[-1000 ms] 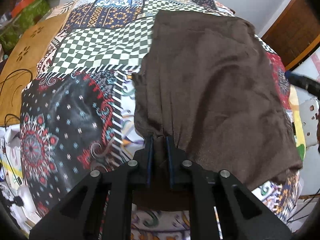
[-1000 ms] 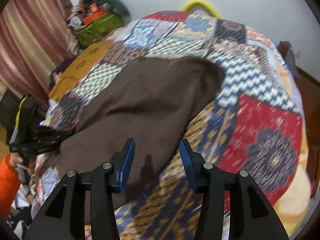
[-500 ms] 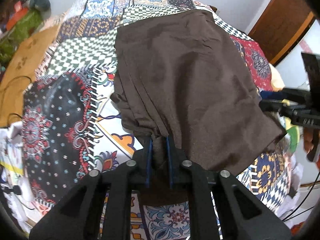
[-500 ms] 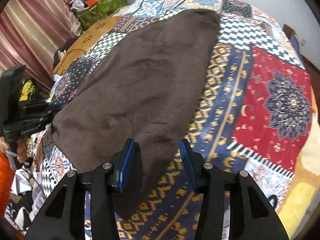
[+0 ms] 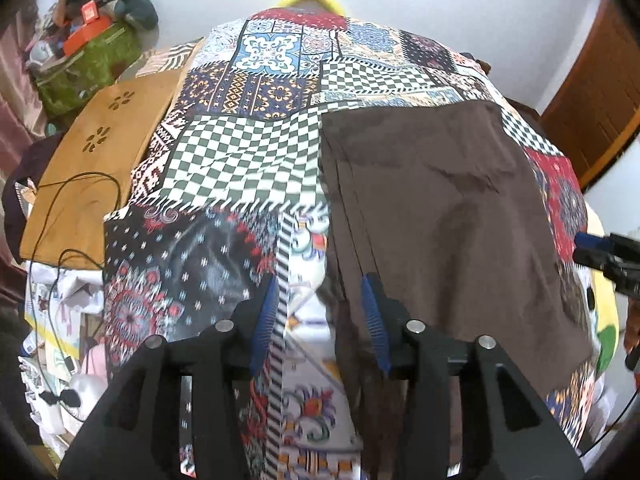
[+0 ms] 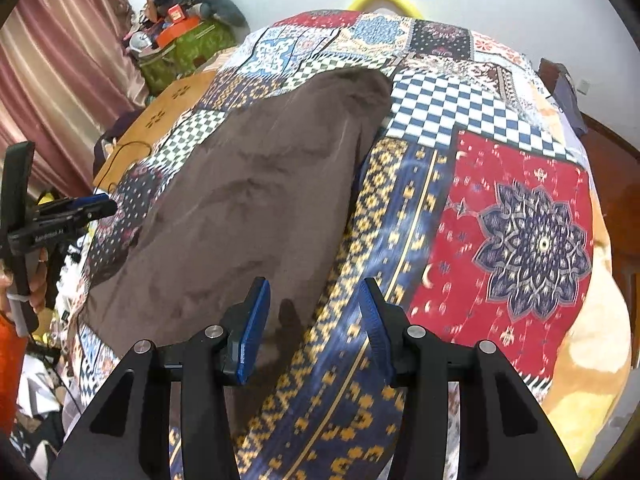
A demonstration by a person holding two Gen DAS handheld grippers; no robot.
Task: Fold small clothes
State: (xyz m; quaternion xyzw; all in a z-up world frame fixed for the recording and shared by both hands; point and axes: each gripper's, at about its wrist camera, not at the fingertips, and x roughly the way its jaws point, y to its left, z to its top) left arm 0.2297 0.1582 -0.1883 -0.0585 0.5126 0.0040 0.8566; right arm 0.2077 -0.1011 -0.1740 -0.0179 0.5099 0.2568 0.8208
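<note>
A brown garment (image 5: 440,216) lies spread flat on a patchwork bedspread (image 5: 248,156). My left gripper (image 5: 320,320) is open over the garment's near left edge, which runs between the jaws. In the right wrist view the same brown garment (image 6: 256,208) stretches away to the left. My right gripper (image 6: 312,328) is open and empty above its near right edge. The right gripper also shows at the right edge of the left wrist view (image 5: 600,252), and the left gripper at the left of the right wrist view (image 6: 64,216).
A wooden board (image 5: 96,164) with a black cable lies left of the bed. A green bag (image 5: 84,68) piled with items stands behind it. A wooden door (image 5: 592,92) is at the right, pink curtains (image 6: 52,80) at the left. Clutter lies by the bed's near left.
My left gripper has opened and let go of the brown garment's edge, which now lies on the bedspread. The right gripper stays open and has shifted along the garment's right edge.
</note>
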